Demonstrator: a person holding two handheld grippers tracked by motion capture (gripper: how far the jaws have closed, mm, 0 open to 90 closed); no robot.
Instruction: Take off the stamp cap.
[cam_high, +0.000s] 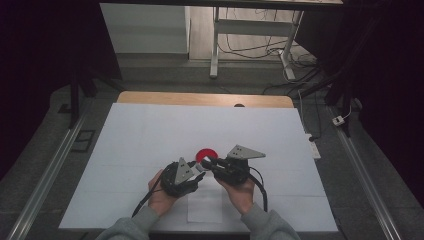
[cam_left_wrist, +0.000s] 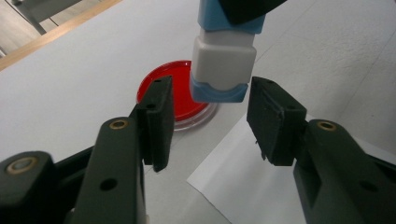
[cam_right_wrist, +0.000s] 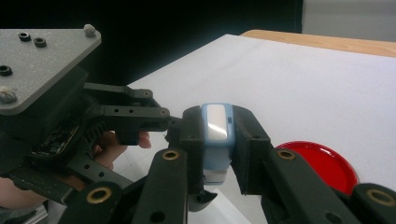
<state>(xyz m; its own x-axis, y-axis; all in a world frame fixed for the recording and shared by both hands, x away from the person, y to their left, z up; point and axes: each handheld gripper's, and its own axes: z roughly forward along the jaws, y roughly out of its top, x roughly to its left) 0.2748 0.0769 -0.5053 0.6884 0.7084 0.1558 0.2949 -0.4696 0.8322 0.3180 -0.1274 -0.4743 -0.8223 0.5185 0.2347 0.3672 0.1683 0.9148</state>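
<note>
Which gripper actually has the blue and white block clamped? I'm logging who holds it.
The right gripper: its jaws press both sides of the blue and white block. The left gripper merely straddles the block's end, pads clear of it.

Blue-white block between jaws, beside red dish

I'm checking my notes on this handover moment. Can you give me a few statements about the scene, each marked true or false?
1. The right claw is shut on the blue and white block. True.
2. The left claw already presses on the block. False: the block's end sits between open jaws, with gaps on both sides.
3. The red dish lies on the white table cover. True.
4. The red dish is held in the air. False: it rests flat.
</note>
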